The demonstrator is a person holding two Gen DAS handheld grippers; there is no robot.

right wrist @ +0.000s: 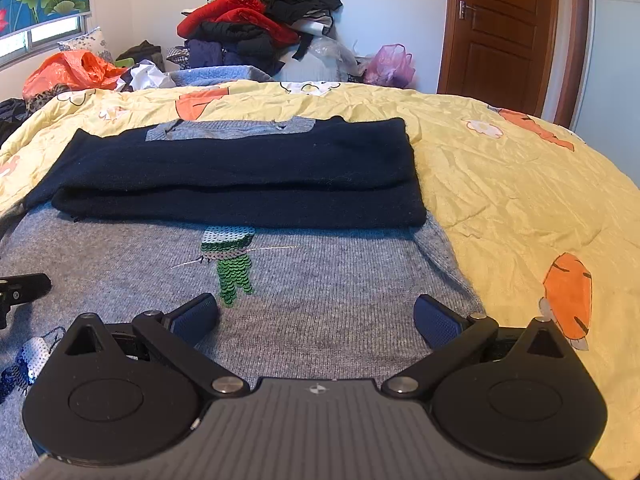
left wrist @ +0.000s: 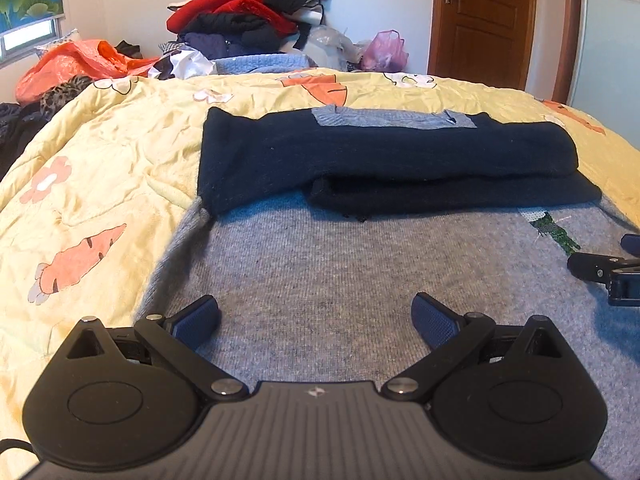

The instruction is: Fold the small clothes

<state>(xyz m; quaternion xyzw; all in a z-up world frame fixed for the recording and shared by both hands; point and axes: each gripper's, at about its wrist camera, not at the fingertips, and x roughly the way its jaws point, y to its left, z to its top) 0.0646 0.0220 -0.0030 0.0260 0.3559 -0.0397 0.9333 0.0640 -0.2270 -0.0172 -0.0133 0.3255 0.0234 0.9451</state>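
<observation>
1. Knitwear lies flat on the bed: a grey sweater point(left wrist: 320, 272) with navy sleeves point(left wrist: 384, 160) spread over the yellow carrot-print quilt point(left wrist: 100, 184). The sleeves are already laid across the chest, one on top of the other, just below the grey collar point(left wrist: 384, 118).

2. Both tools hover over the lower body of the sweater, near the hem. The left tongs point(left wrist: 316, 318) stand wide apart with nothing between them; the right tongs point(right wrist: 316, 316) likewise stand apart and hold nothing.

3. The fabric looks like a soft, fairly thick knit. It will likely drape and sag when lifted, stretch a little under pull, and cling to the quilt rather than slide.

4. A green sequin patch point(right wrist: 232, 264) sits on the front, just ahead of the right tongs' left finger. Sequins are stiff and can snag, so I would not pinch there.

5. Best hold, in my judgement: the two bottom corners of the hem, one per tool, pinching both layers together so that the front does not peel from the back.

6. Lifting evenly matters; an uneven pull would probably skew the stacked sleeves.

7. A heap of other clothes point(right wrist: 256, 28) sits at the far end of the bed, well apart from the work.
</observation>
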